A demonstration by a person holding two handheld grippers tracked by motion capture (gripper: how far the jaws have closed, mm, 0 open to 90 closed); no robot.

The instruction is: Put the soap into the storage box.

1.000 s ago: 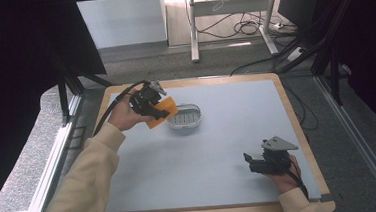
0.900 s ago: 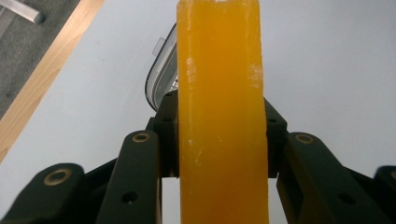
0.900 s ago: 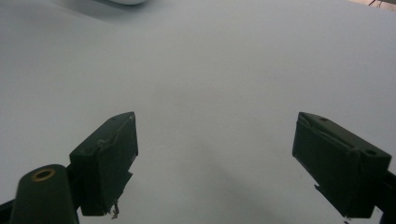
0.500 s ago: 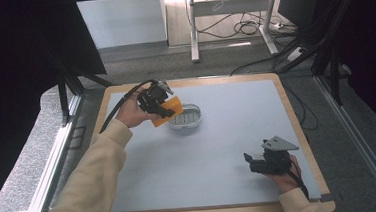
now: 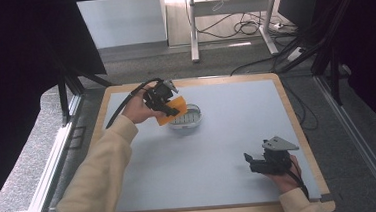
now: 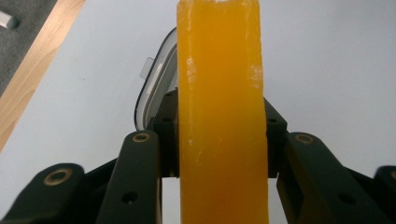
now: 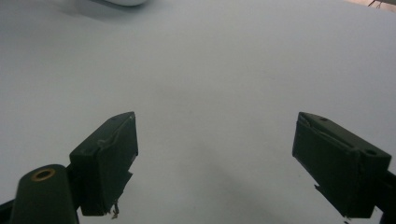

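left gripper [image 5: 168, 106] clamped on the orange sponge [image 5: 172, 109], held right at the near-left rim of the small dish [image 5: 193, 121]; likely a wipe comes next, needing a downward tilt; right gripper [image 5: 254, 160] waits, jaws apart, above the counter [image 5: 228, 133]

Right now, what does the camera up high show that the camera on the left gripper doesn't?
The high view alone takes in the whole table, both sleeved arms, and the right gripper, open and idle near the table's right front. The left gripper view alone shows close up how its black jaws press both sides of the orange block. Both show that block held in the left gripper above the white container on the pale tabletop.
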